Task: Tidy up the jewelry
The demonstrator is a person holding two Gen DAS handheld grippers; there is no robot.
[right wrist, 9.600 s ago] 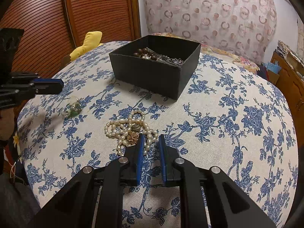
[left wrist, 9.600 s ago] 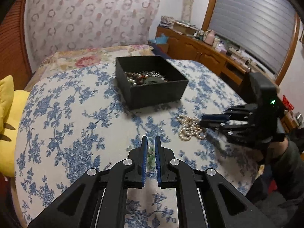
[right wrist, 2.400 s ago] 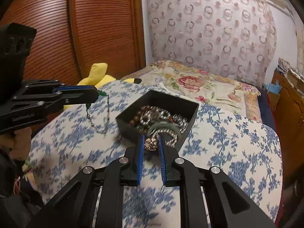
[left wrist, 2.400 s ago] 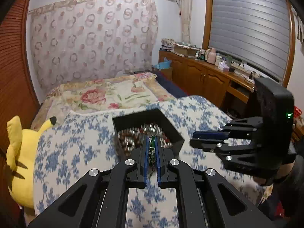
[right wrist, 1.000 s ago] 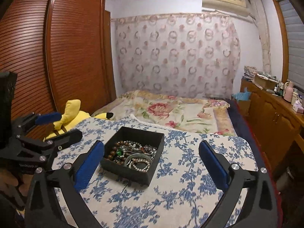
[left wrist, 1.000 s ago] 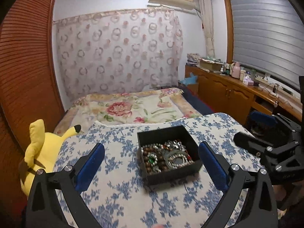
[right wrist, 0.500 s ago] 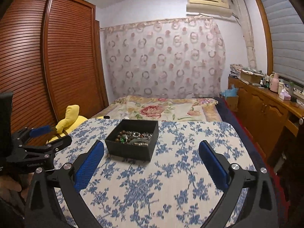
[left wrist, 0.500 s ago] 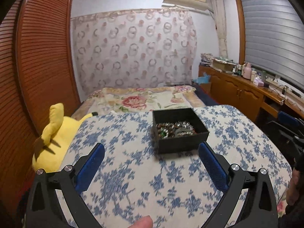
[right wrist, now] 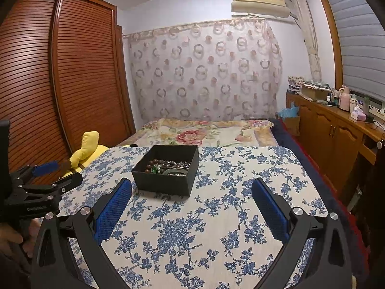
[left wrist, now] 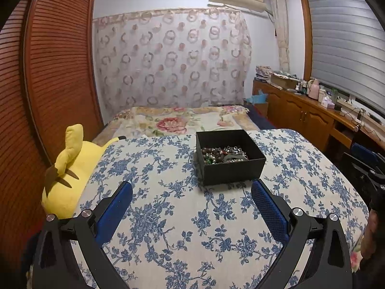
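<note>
A black open box (left wrist: 231, 169) stands on the blue-flowered tablecloth (left wrist: 168, 216). It holds a heap of jewelry (left wrist: 222, 154): brown beads, pearls, a green piece, metal chains. The box also shows in the right wrist view (right wrist: 166, 180) with the jewelry (right wrist: 168, 166) inside. My left gripper (left wrist: 191, 187) is wide open and empty, held back from the box and above the cloth. My right gripper (right wrist: 191, 185) is wide open and empty, also back from the box. The left gripper shows at the left edge of the right wrist view (right wrist: 45, 175), open.
A yellow plush toy (left wrist: 69, 168) lies at the table's left edge. A bed with a floral cover (left wrist: 178, 120) is behind the table. A wooden slatted wardrobe (left wrist: 48, 84) stands left, and a wooden cabinet (left wrist: 312, 118) with clutter runs along the right wall.
Both grippers carried jewelry to the box, let it go and opened wide. Over the last second both have drawn back and up from the box.
</note>
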